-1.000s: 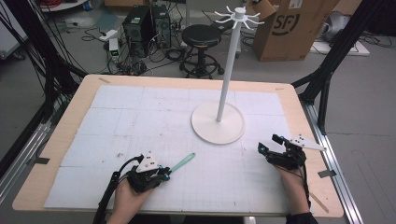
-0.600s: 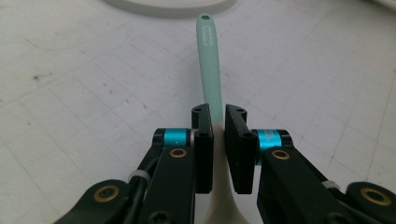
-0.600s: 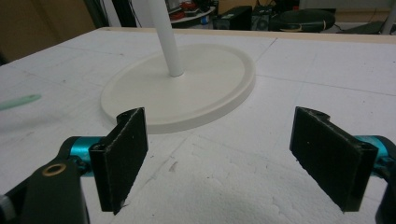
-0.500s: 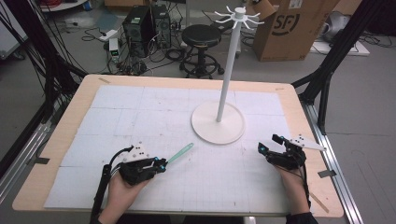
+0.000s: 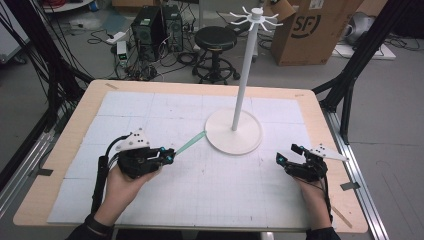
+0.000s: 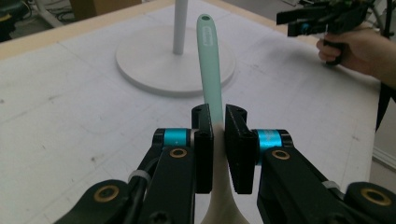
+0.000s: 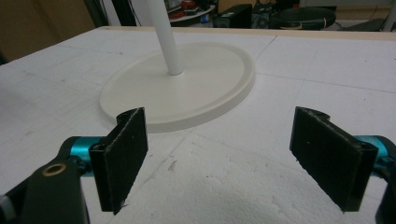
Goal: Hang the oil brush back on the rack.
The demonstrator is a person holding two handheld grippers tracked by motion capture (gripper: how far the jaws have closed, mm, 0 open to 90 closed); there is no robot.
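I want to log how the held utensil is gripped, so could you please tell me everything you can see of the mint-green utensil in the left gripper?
The utensil has a slim, flat mint-green handle with a rounded tip and a small hole near its end; it looks like plastic or silicone. Toward the camera it turns cream-white and widens. The left gripper is clamped on it with both jaws near that colour change. The handle points toward the white stand's base, its tip near the base's rim, seemingly held just off the table.
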